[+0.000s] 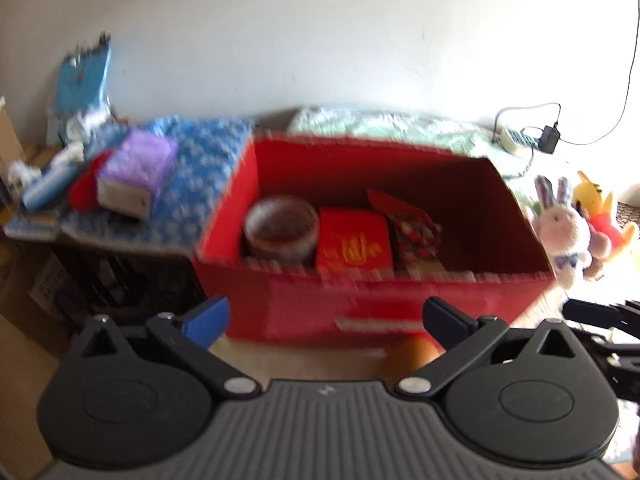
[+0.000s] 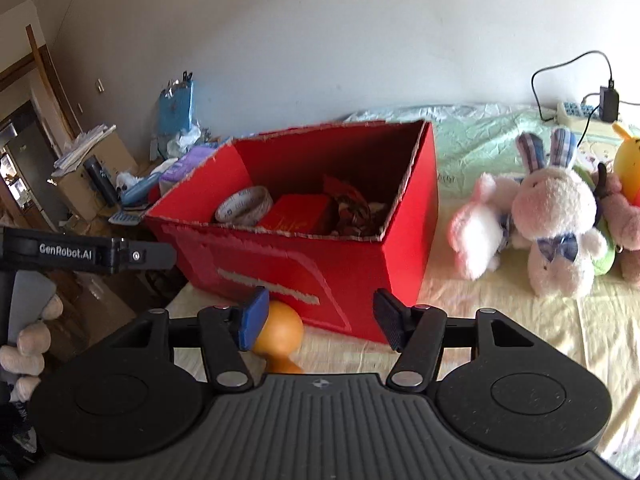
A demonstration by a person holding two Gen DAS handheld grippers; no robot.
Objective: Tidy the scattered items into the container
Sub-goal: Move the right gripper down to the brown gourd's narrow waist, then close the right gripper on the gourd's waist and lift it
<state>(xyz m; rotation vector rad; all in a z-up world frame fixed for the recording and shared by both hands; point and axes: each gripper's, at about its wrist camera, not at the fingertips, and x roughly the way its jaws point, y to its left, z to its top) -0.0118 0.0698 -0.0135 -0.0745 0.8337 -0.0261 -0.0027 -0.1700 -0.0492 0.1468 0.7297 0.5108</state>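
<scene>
An open red cardboard box stands on the bed. Inside lie a roll of tape, a small red carton and a red patterned packet. An orange rounded toy lies on the sheet in front of the box; it also shows in the left wrist view. My left gripper is open and empty, facing the box front. My right gripper is open and empty, with the orange toy just beside its left finger.
Plush toys sit right of the box: a white bunny, a pink one and a yellow one. A cluttered side table with a purple tissue pack stands left. A charger and cable lie behind.
</scene>
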